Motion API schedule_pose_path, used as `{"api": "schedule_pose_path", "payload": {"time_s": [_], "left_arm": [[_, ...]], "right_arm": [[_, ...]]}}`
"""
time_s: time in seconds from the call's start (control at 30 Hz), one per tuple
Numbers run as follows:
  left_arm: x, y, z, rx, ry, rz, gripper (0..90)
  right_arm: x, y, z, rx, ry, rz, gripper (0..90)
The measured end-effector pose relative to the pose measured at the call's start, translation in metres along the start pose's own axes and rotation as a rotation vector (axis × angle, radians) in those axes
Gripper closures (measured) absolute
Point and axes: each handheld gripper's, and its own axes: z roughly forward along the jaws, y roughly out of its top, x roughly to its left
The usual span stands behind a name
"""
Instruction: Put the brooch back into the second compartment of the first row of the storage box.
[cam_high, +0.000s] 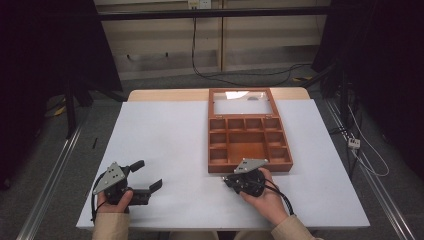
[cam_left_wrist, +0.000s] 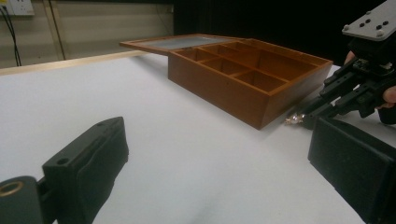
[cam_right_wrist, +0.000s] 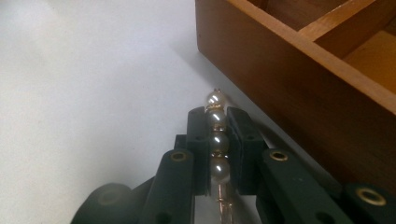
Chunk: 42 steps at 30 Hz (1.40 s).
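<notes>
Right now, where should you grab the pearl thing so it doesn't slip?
Across the row of pearls, as the right gripper has it: the pearl piece is a thin straight line of beads lying along the jaws, which pinch its two sides. Come from the near edge of the table, beside the wooden box, so the jaws close crosswise. Only one bead sticks out, so it probably sits steady.

Pale, glossy pearls on a gold-toned strand (cam_right_wrist: 215, 140) sat between black jaws. The box (cam_high: 248, 166) was warm reddish-brown wood, its compartments a shade lighter orange. The table (cam_high: 165, 145) was plain white with a light wooden far edge, and both grippers carried grey plates.
</notes>
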Motion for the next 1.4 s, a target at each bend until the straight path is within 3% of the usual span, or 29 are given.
{"api": "schedule_pose_path", "payload": {"time_s": [0.1,0.67,0.93,1.4], "left_arm": [[0.000,0.000,0.000,-0.002,-0.001,0.000,4.5],[0.001,0.000,0.000,0.001,-0.002,-0.004,4.5],[0.001,-0.001,0.002,0.007,-0.010,-0.005,4.5],[0.001,-0.001,0.003,0.008,-0.012,-0.003,4.5]], "right_arm": [[0.000,0.000,0.000,-0.003,0.004,-0.004,80.7],[-0.003,0.015,-0.019,-0.048,0.129,0.023,80.8],[-0.010,0.020,-0.024,-0.062,0.159,0.042,80.8],[-0.015,0.038,-0.032,-0.064,0.195,0.033,80.8]]}}
